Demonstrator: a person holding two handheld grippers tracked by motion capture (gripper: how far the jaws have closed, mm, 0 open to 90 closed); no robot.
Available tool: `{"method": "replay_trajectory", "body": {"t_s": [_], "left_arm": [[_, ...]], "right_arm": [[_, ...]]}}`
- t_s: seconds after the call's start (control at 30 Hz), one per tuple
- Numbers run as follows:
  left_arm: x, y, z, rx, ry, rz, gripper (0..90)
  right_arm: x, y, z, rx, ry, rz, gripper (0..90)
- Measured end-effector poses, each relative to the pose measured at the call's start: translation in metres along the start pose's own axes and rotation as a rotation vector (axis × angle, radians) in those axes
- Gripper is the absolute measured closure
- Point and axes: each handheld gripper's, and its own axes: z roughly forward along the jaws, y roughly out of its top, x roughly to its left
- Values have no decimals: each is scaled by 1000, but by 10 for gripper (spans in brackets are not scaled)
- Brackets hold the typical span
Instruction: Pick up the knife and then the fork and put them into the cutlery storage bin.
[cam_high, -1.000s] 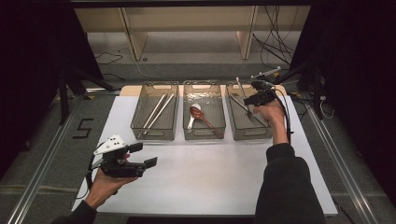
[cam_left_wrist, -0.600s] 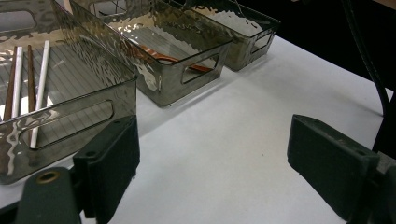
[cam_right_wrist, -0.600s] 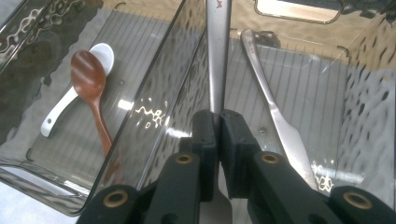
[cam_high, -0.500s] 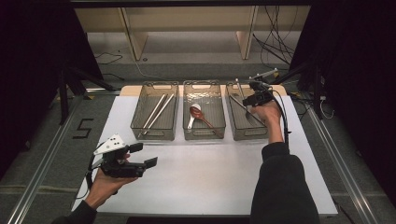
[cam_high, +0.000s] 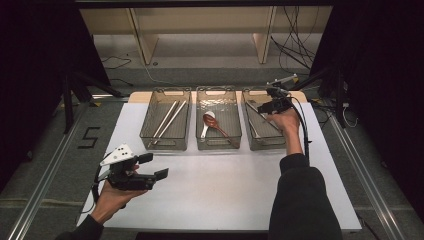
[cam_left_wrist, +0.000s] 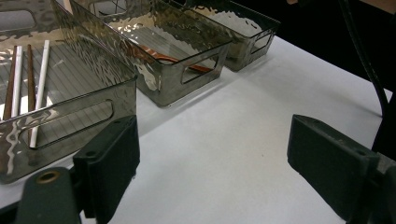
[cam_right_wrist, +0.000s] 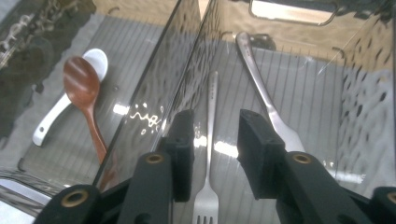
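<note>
Right gripper (cam_right_wrist: 210, 135) jaws narrowly apart astride a fork (cam_right_wrist: 209, 154) in right bin (cam_high: 263, 127), left gripper (cam_left_wrist: 212, 158) wide, idle

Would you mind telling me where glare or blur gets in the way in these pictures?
High view: dark surroundings, evenly lit white table. Left gripper view: rippled reflections on the left bin partly warp the chopsticks; the near left claw is soft. Right gripper view: bright glints on the bin wall and the fork between the right claw jaws.
</note>
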Motion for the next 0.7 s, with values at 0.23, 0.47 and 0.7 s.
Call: {"method": "replay_trajectory", "body": {"t_s": [0.23,0.47,0.7], "left_arm": [[0,0,0,2,1,0,165],[0,0,0,1,1,0,165],[0,0,0,-1,0,-8,165]], "right_arm": [[2,-3,-15,-44,40,-20,567],[10,-7,-24,-81,83,-34,473],[14,-14,-24,-93,97,-34,392]]}}
